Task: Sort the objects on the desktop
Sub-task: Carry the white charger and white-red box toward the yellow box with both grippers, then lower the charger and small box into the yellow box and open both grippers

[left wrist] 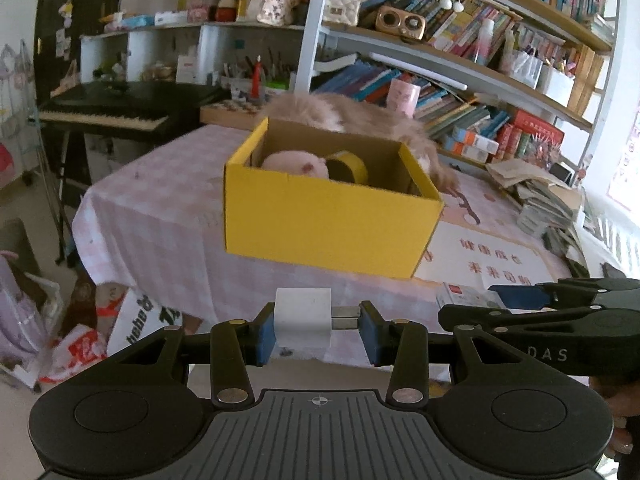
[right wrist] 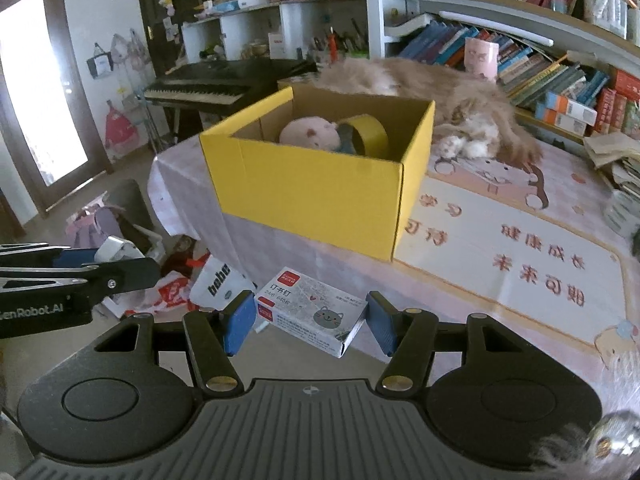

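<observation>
A yellow cardboard box [left wrist: 328,216] stands on the pink-checked table [left wrist: 160,216]; it holds a pink plush toy [left wrist: 296,165] and a yellow tape roll [left wrist: 348,166]. My left gripper [left wrist: 316,328] is shut on a white charger block with metal prongs [left wrist: 304,320], held in front of the box. My right gripper [right wrist: 308,322] is shut on a small staples box with a cat picture [right wrist: 310,310], above the table's near edge. The yellow box [right wrist: 320,192], plush [right wrist: 306,132] and tape roll [right wrist: 366,134] also show in the right wrist view. The right gripper shows in the left wrist view [left wrist: 500,300].
A fluffy brown cat [right wrist: 448,92] lies behind the box. A printed mat [right wrist: 512,240] covers the table's right part. Stacked books [left wrist: 548,204] sit at the right edge. Bookshelves [left wrist: 460,40], a keyboard piano [left wrist: 120,110] and floor bags [left wrist: 80,340] surround the table.
</observation>
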The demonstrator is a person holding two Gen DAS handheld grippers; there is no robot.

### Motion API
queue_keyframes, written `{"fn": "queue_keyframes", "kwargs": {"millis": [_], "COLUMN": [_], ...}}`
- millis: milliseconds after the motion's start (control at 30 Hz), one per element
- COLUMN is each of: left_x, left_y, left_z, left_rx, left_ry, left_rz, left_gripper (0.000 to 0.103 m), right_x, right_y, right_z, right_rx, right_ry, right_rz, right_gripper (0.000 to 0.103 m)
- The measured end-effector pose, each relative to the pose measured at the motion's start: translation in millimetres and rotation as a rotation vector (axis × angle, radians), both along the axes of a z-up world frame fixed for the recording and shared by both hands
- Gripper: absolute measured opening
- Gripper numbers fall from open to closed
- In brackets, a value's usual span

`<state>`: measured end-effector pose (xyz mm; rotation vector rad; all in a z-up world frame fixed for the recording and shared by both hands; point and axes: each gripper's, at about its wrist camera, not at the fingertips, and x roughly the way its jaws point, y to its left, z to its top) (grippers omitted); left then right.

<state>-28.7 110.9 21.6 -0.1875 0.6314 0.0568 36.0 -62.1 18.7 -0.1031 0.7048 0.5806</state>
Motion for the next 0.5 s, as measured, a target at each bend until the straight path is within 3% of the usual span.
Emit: {"fn": "queue_keyframes", "kwargs": {"millis": [500], "left_x": [68], "left_y": [-6], "left_z": [25], "left_rx": [0.07], "left_ry": [-0.07], "left_rz": [0.017], "left_gripper": [0.041], "right_x": [72], "right_y": [-4], "right_z": [31], "right_rx": [0.073], "right_ry": [-0.096], "right_rz": [0.033], "right_gripper": [0.058]}}
